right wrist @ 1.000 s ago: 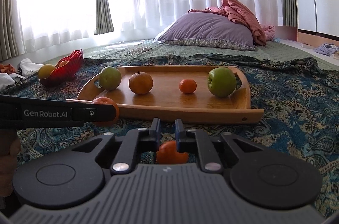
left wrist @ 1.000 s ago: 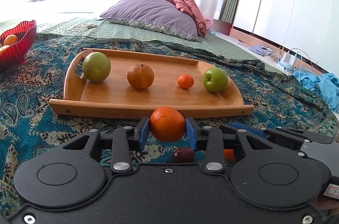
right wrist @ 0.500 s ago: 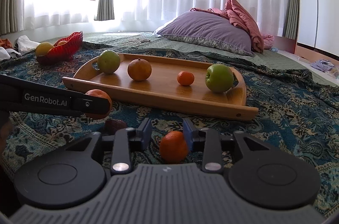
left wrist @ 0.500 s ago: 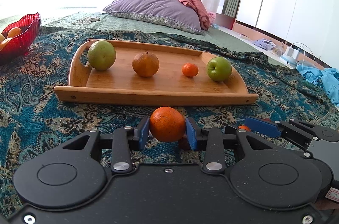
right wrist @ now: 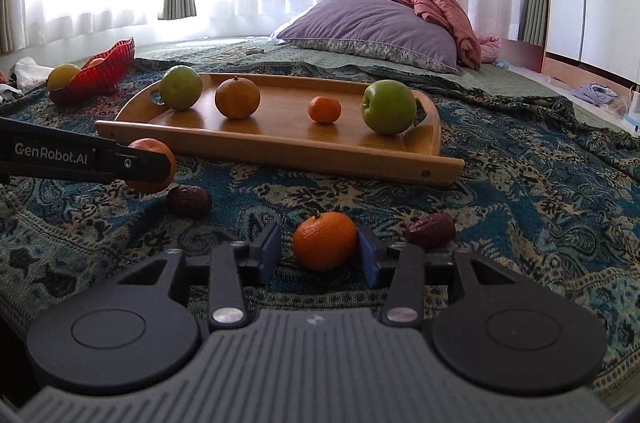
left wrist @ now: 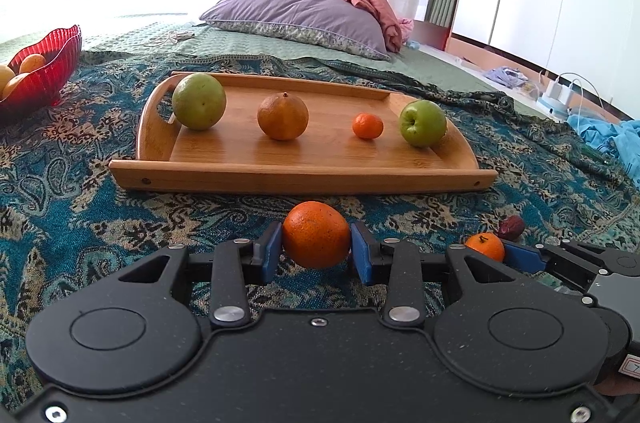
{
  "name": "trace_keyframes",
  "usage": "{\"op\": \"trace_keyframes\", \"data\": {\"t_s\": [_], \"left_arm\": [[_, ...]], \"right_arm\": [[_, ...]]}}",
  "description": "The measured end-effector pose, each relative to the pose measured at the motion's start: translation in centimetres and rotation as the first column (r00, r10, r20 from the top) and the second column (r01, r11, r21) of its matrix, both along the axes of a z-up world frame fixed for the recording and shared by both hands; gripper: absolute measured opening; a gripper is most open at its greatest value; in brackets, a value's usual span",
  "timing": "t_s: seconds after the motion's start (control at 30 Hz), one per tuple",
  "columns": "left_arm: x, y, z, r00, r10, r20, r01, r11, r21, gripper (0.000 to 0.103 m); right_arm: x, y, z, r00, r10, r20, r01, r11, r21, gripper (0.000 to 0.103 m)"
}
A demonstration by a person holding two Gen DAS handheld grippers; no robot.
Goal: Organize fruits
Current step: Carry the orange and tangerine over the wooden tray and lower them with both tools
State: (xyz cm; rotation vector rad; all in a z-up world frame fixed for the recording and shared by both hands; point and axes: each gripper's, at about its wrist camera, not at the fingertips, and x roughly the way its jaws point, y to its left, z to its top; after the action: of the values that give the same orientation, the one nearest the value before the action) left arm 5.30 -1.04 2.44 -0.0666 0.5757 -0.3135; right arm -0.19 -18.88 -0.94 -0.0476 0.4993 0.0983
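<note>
The left gripper (left wrist: 316, 253) is clamping a large orange (left wrist: 316, 234) btw both blue pads at lower centre of the left wrist view, holding it clear of the patterned blanket (left wrist: 60, 215), prob. so it can be carried over the tray's low front lip. The wooden tray (left wrist: 304, 177) is sitting mid-frame just beyond, w/ four fruits spaced in a row: a green fruit (left wrist: 199, 101), a dull orange (left wrist: 283, 116), a small mandarin (left wrist: 367, 125) and a green apple (left wrist: 423, 123). Gaps are showing btw them, so the row looks meant for sorting by kind or size.

The right gripper (right wrist: 318, 253) is standing wide apart around a small tangerine (right wrist: 324, 239) at lower centre of its view. The right pad is touching or nearly touching it, the left pad is clear, so no grip yet; the fruit is resting on the blanket. Two dark dates (right wrist: 189, 201) are lying on the cloth either side. A red bowl (right wrist: 105, 71) w/ more fruit is sitting upper left.
</note>
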Motion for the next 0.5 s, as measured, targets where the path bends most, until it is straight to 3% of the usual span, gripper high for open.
{"op": "trace_keyframes", "data": {"t_s": [0.1,0.5], "left_arm": [[0.2,-0.1,0.1,1.0,0.009,0.002,-0.009,1.0,0.009,0.035],[2.4,-0.3,1.6,0.998,0.035,0.05,-0.036,0.999,0.034,0.035]], "right_arm": [[0.0,0.0,0.0,1.0,-0.011,0.012,0.011,1.0,-0.002,0.038],[1.9,-0.1,2.7,0.997,-0.001,0.081,-0.003,0.999,0.052,0.037]]}}
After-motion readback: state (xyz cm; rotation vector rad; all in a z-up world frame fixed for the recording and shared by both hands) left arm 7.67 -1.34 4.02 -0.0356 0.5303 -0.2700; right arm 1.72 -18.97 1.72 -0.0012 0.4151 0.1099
